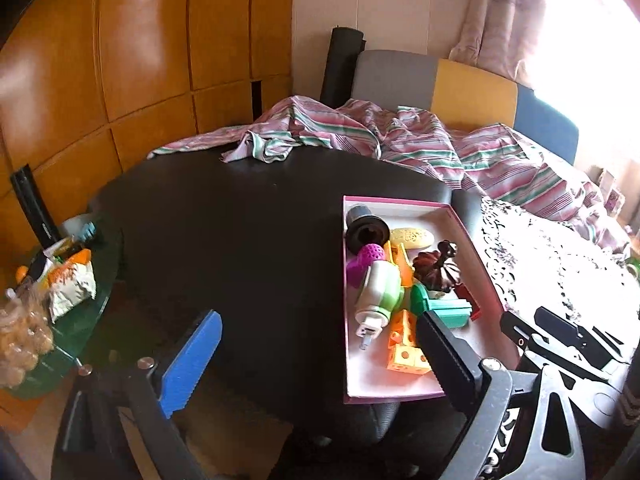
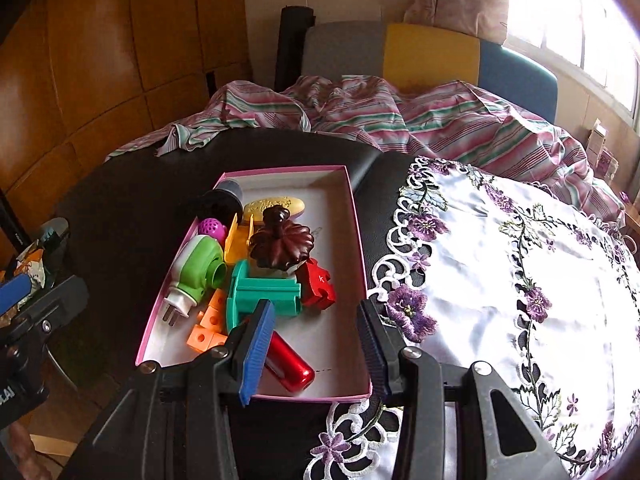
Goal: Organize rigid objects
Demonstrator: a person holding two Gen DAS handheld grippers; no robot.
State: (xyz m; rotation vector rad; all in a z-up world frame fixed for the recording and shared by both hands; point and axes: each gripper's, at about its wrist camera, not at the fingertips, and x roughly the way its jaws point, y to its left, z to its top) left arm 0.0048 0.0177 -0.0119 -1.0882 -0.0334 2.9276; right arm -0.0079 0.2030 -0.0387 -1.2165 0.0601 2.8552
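On the black table: pink box [image 2: 356,200] packed with toys
Near end of box: red cylinder [image 2: 290,368] lying loose by right gripper [image 2: 316,344]
Right gripper: spread wide, holding nothing
Left gripper [image 1: 316,356]: spread wide, holding nothing, left of box
Right of box: embroidered cloth [image 2: 500,280]

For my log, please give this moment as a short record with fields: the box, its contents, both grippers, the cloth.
box: pink box, open, on the dark table
contents: red cylinder, green plug, teal spool, brown lid, other toys
left gripper: open, empty
right gripper: open, empty, over the box's near end
cloth: embroidered cloth, right of the box
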